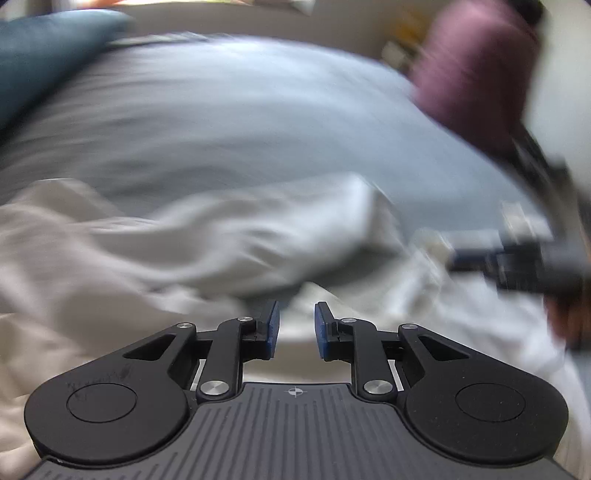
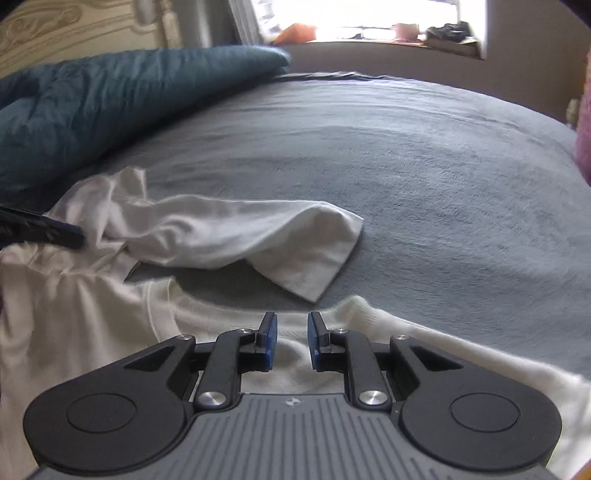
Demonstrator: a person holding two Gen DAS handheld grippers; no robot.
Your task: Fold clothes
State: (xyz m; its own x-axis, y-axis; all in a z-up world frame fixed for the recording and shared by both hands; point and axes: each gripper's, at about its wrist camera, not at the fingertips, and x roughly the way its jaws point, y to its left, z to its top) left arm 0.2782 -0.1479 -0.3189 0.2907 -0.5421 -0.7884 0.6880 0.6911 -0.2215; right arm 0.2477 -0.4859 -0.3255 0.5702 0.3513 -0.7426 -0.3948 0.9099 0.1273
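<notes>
A white shirt [image 2: 207, 236] lies crumpled on the grey-blue bed sheet [image 2: 406, 166], one sleeve stretched out to the right, its body [image 2: 74, 317] towards me. My right gripper [image 2: 291, 323] hovers over the shirt's near edge, open by a narrow gap with nothing between the pads. In the blurred left wrist view the shirt [image 1: 221, 240] spreads across the left and middle. My left gripper [image 1: 295, 312] is above it, open by a narrow gap and holding nothing. The right gripper [image 1: 480, 258] shows at the right there. The left gripper's fingertip [image 2: 62, 232] reaches in from the left edge.
A teal duvet [image 2: 110, 103] is bunched at the back left of the bed. Behind it stands a cream headboard [image 2: 55, 26], and a bright window sill [image 2: 369, 35] holds small items. A blurred purple shape [image 1: 476, 74] sits at the upper right.
</notes>
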